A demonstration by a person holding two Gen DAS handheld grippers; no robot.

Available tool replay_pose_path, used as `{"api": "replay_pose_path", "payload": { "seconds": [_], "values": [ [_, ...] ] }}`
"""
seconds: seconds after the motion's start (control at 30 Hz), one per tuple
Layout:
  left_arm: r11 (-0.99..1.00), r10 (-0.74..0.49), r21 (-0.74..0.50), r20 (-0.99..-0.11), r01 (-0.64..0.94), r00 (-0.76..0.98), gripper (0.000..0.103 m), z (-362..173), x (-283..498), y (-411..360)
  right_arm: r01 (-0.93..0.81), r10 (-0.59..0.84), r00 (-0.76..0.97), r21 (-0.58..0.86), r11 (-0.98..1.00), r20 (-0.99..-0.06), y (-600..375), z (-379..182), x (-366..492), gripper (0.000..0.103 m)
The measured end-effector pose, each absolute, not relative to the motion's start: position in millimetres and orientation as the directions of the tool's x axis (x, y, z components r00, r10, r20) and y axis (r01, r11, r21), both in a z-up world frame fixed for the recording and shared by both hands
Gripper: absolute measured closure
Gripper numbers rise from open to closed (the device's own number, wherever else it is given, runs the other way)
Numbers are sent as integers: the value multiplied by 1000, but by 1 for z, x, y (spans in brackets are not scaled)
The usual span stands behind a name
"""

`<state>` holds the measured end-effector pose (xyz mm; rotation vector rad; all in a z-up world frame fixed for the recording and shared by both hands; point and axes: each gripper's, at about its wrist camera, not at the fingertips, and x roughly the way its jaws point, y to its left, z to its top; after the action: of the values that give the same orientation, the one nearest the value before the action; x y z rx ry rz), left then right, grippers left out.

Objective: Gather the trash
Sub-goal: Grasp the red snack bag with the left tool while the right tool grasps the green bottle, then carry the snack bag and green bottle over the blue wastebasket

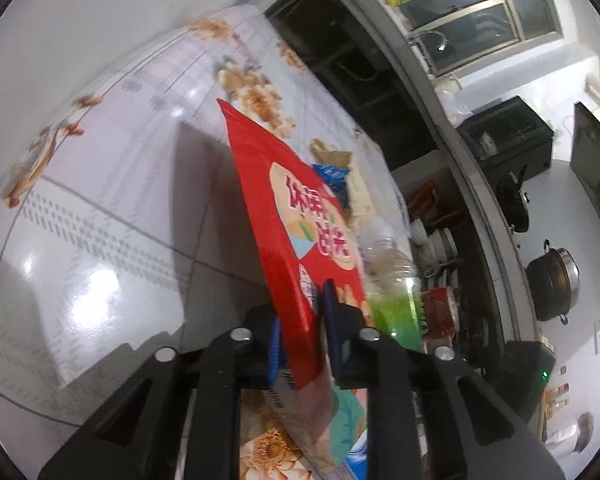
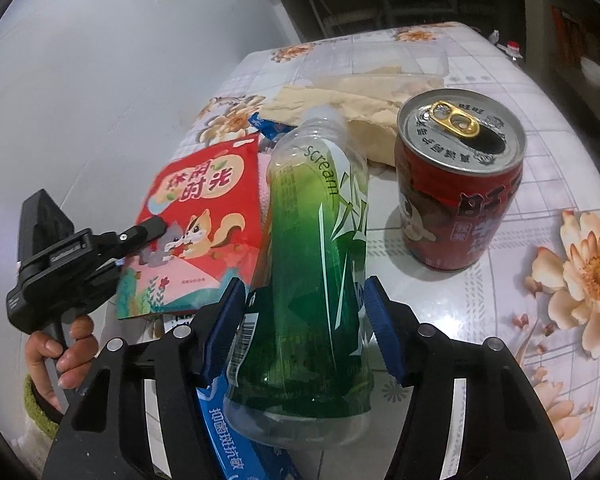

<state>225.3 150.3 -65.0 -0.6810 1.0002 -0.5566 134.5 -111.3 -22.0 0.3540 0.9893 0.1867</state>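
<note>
My left gripper (image 1: 302, 332) is shut on the lower edge of a red snack bag (image 1: 292, 216), which stands on edge between the blue pads. In the right wrist view the same red bag (image 2: 204, 208) lies tilted at the table's left edge, with the left gripper (image 2: 148, 236) clamped on it and a hand (image 2: 60, 356) on its handle. My right gripper (image 2: 304, 320) has its pads pressed on both sides of a clear bottle with a green label (image 2: 316, 240). An opened red drink can (image 2: 460, 184) stands upright just right of the bottle.
Crumpled beige paper (image 2: 364, 108) and a clear plastic tray (image 2: 420, 60) lie farther back on the flowered tablecloth (image 2: 540, 92). A blue packet (image 2: 228, 432) lies under the bottle. Tiled floor (image 1: 100, 208) is left of the table. A kitchen counter with pots (image 1: 552, 284) runs along the right.
</note>
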Motion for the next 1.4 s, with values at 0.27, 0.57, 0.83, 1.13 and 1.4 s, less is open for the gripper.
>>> {"api": "replay_pose_path", "payload": {
  "seconds": [0.27, 0.57, 0.83, 1.13, 1.4],
  "values": [
    [656, -718, -723, -508, 218, 476, 95, -32, 211, 141, 11, 308, 545, 374, 927, -780, -110, -23, 140, 46],
    [671, -707, -678, -462, 301, 535, 95, 8, 189, 143, 12, 295, 585, 372, 928, -755, -116, -10, 123, 47],
    [694, -687, -625, -426, 358, 588, 103, 42, 164, 141, -5, 319, 615, 401, 916, -721, -123, 5, 107, 55],
    [745, -649, -566, -489, 354, 583, 103, 34, 158, 129, -22, 308, 601, 370, 929, -737, -124, 4, 99, 60],
    [795, -607, -464, -614, 392, 504, 95, 21, 162, 104, -50, 340, 509, 368, 929, -790, -115, -11, 123, 37]
  ]
}}
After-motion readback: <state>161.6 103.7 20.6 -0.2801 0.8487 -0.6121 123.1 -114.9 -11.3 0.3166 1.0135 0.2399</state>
